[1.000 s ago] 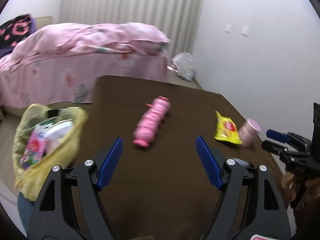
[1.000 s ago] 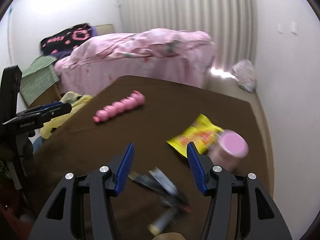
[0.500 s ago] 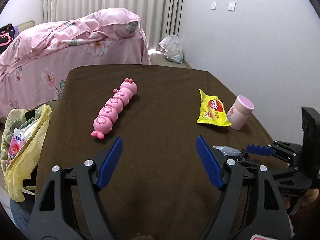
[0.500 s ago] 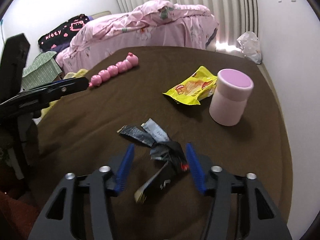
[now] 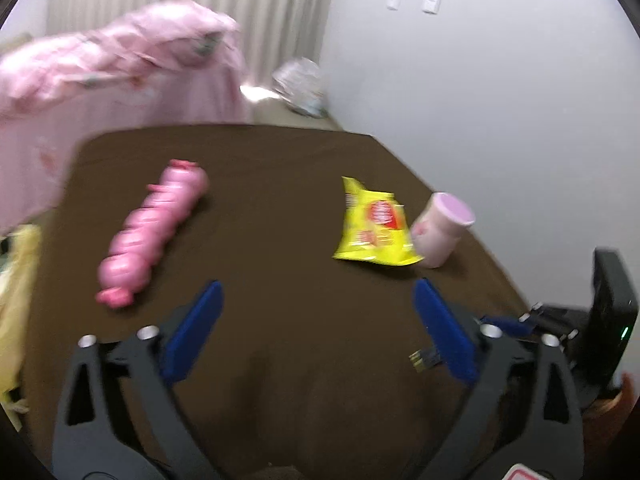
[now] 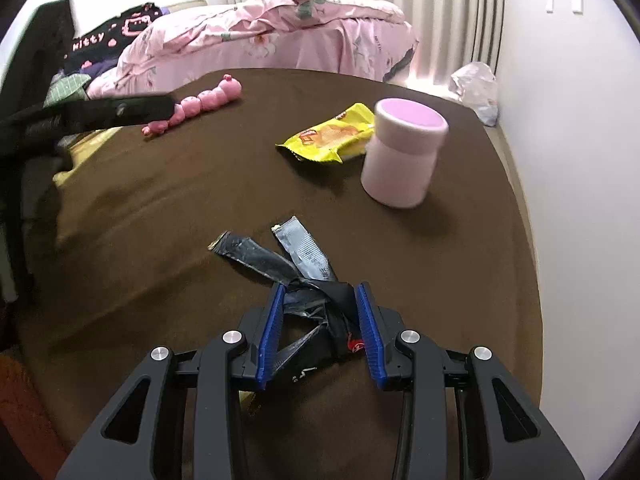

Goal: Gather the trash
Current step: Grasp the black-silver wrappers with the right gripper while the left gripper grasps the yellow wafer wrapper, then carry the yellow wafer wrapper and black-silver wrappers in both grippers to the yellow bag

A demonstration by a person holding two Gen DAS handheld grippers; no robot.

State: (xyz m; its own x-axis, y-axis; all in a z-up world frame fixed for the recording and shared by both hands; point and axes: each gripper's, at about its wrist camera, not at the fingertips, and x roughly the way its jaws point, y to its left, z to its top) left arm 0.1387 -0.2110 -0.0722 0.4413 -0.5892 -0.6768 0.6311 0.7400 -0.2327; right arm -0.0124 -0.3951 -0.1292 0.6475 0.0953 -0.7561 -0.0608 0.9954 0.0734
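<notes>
The right gripper (image 6: 320, 330) is lowered over the crumpled dark wrapper (image 6: 308, 292) on the brown tablecloth (image 6: 160, 208); its jaws have just been closing, the wrapper's bunched middle sits between the blue pads (image 6: 366, 330), and whether the pads already press it cannot be told. Two flat tails of the wrapper project beyond the fingertips. Farther out, toward the right, a pink cup (image 6: 404, 156) stands upright with a yellow snack packet (image 6: 332, 136) just beside it on its left. The left gripper (image 5: 316, 328) hangs released above bare cloth; its jaws have just been opening and nothing lies between them. A pink caterpillar toy (image 5: 154, 226) lies beyond its left finger.
</notes>
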